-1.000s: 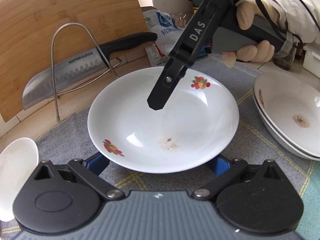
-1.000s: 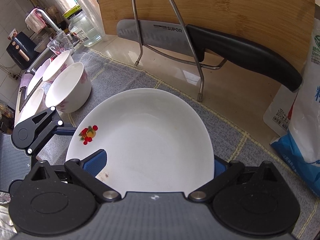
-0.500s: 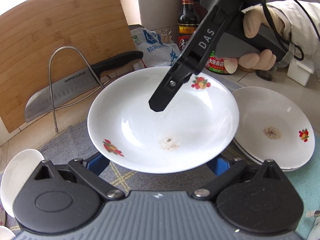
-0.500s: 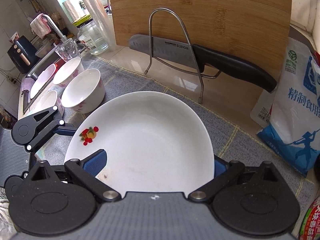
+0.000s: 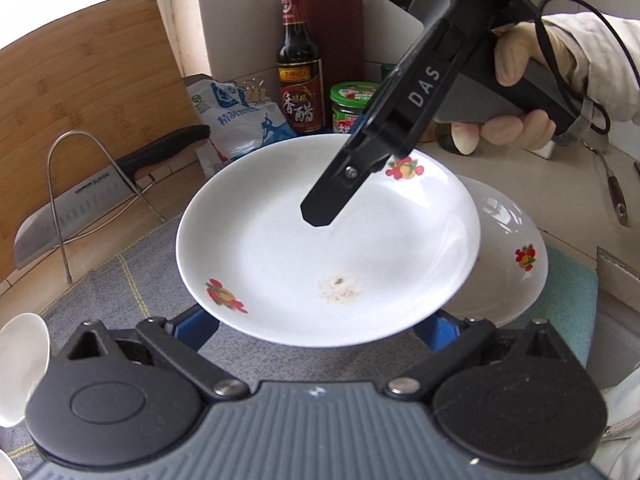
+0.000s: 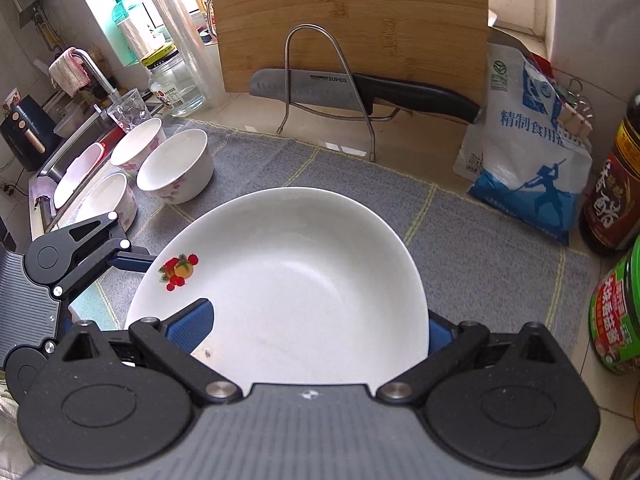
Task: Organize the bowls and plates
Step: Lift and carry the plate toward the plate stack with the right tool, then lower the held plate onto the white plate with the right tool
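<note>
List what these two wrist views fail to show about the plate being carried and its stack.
- Left gripper: left wrist view, its fingertips hidden under the held plate.
- Stack of plates: left wrist view, half covered by that plate; count unclear.
- Right gripper: right wrist view, right fingertip hidden behind the plate's rim.

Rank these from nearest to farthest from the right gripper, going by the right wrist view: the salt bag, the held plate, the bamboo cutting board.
1. Held plate, clamped in the right gripper itself.
2. Salt bag, standing ahead and to the right, past the mat's edge.
3. Bamboo cutting board, upright at the back behind the knife.
</note>
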Available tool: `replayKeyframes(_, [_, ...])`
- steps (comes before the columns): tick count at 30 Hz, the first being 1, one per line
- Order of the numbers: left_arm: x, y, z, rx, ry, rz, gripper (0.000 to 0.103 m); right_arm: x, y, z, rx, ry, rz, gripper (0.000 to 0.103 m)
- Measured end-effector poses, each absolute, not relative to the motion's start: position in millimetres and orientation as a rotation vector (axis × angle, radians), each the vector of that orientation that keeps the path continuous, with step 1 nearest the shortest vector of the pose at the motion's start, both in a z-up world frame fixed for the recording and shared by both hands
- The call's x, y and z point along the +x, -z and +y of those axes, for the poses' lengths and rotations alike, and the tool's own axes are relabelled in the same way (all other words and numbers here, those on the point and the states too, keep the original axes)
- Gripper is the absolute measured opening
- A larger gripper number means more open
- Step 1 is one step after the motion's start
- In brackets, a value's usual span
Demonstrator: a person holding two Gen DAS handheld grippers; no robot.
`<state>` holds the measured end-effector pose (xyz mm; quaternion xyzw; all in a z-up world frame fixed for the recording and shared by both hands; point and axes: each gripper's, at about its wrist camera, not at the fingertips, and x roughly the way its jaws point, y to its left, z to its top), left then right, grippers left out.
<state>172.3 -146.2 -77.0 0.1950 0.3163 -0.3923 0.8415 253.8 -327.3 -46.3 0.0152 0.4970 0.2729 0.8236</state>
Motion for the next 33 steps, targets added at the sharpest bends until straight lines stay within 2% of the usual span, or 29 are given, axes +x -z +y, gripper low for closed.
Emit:
replayKeyframes(13, [143,84,-172,0.460,0.940,0.686,0.101,198,58,-357,0.095,-0.456,1.073,0.103])
replayKeyframes(33, [137,96,-197,0.539,1.049,0.698,0.101,172,84,-385,0.173,-0.363,1.117,0.103])
